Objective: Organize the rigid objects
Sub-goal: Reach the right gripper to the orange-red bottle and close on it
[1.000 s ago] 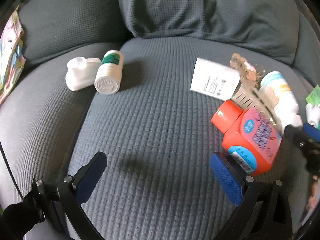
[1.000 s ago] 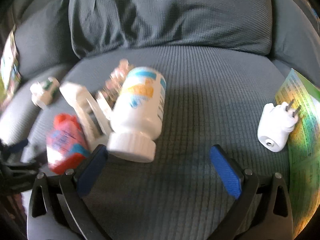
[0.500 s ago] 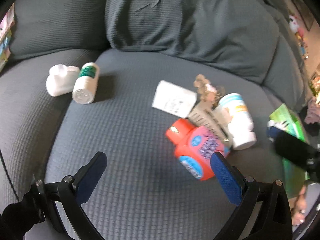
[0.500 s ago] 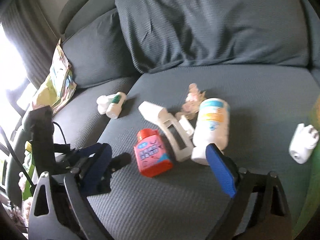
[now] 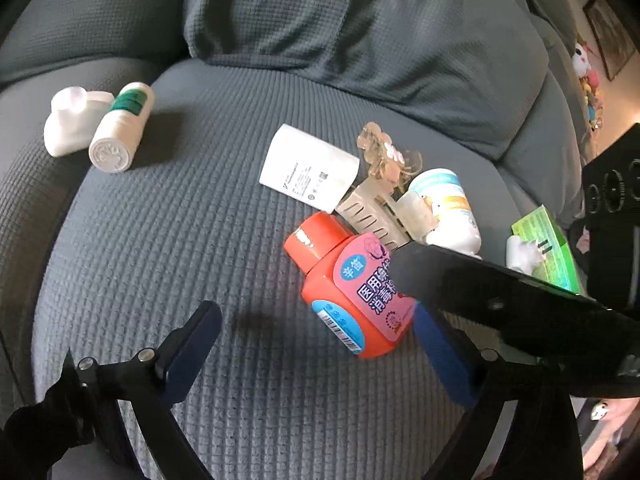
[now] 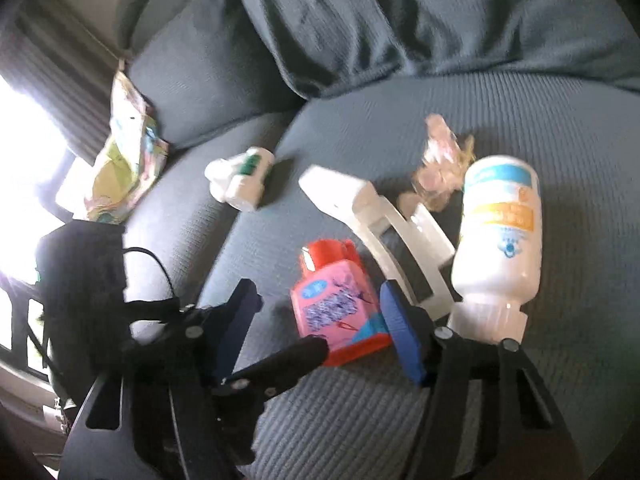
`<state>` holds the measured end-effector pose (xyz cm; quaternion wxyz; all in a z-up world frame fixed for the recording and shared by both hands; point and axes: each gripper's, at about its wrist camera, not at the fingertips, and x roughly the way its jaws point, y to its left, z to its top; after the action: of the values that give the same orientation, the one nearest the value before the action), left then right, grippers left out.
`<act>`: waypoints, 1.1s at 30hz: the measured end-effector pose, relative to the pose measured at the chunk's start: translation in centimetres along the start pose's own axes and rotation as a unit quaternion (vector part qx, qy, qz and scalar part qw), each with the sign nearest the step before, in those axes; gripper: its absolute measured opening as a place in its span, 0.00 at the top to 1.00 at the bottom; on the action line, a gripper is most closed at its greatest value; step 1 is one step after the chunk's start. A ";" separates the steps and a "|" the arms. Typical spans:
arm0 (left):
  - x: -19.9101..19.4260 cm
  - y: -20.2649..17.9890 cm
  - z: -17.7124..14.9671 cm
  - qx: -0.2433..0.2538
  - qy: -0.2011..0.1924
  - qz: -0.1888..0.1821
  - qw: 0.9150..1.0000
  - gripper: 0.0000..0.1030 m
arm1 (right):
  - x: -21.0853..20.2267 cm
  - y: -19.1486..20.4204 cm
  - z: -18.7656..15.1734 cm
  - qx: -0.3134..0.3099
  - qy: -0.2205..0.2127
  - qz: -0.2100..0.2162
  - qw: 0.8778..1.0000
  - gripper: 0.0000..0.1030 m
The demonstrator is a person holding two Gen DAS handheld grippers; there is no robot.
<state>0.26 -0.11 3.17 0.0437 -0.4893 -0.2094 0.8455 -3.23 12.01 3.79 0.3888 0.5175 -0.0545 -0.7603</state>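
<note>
An orange bottle (image 5: 340,276) (image 6: 336,304) with a pink and blue label lies on the grey sofa seat (image 5: 200,240). My right gripper (image 6: 318,328) straddles it and its jaws are closing; the right pad is beside the bottle and the left pad stands well clear. One of its black fingers (image 5: 500,296) crosses the left wrist view. My left gripper (image 5: 316,344) is wide, closing slightly, with the bottle just ahead near its right pad, untouched. Behind the bottle lie a white box (image 5: 312,168), a beige hair clip (image 5: 380,212) and a white bottle (image 5: 444,204) (image 6: 500,240).
A small green-labelled bottle (image 5: 120,132) and a white adaptor (image 5: 68,120) lie at the seat's left. A white plug (image 5: 520,252) rests by a green box (image 5: 544,244) on the right. Back cushions (image 5: 360,32) rise behind. A colourful packet (image 6: 124,160) leans at the far left.
My right gripper swung left from the white bottle to the orange one and its jaws narrowed. Its finger now crosses the left wrist view. My left gripper tilted, keeping the orange bottle ahead.
</note>
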 end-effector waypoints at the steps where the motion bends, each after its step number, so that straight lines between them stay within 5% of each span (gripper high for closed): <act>1: 0.1 0.0 0.0 0.000 0.002 0.002 1.000 0.11 | 0.2 -0.1 0.0 0.000 0.006 -0.003 1.000 0.37; 12: 0.1 -0.7 -0.6 0.008 0.008 -0.035 0.999 0.23 | 2.3 -0.3 -0.1 0.008 0.038 -0.010 0.999 0.36; 16: 0.2 -1.3 -0.9 0.014 0.016 -0.076 0.997 0.48 | 2.5 -0.3 -0.4 -0.002 0.034 -0.011 0.999 0.35; 20: 0.1 -2.5 -1.1 0.032 0.006 -0.050 0.998 0.49 | 2.3 -0.5 -0.6 -0.008 0.028 -0.023 0.999 0.49; 26: -1.6 -4.8 -1.4 0.070 -0.029 -0.019 0.997 0.49 | 0.8 -0.9 -0.8 0.005 0.012 -0.004 1.000 0.51; 33: -4.7 -8.1 -1.9 0.115 -0.083 -0.031 0.989 0.49 | -4.5 -0.1 -1.6 -0.010 -0.065 -0.014 0.998 0.51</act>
<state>3.20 6.52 9.35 0.1087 -0.4019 -0.1286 0.9001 -1.23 15.51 6.34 0.3788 0.4635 -0.0648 -0.7984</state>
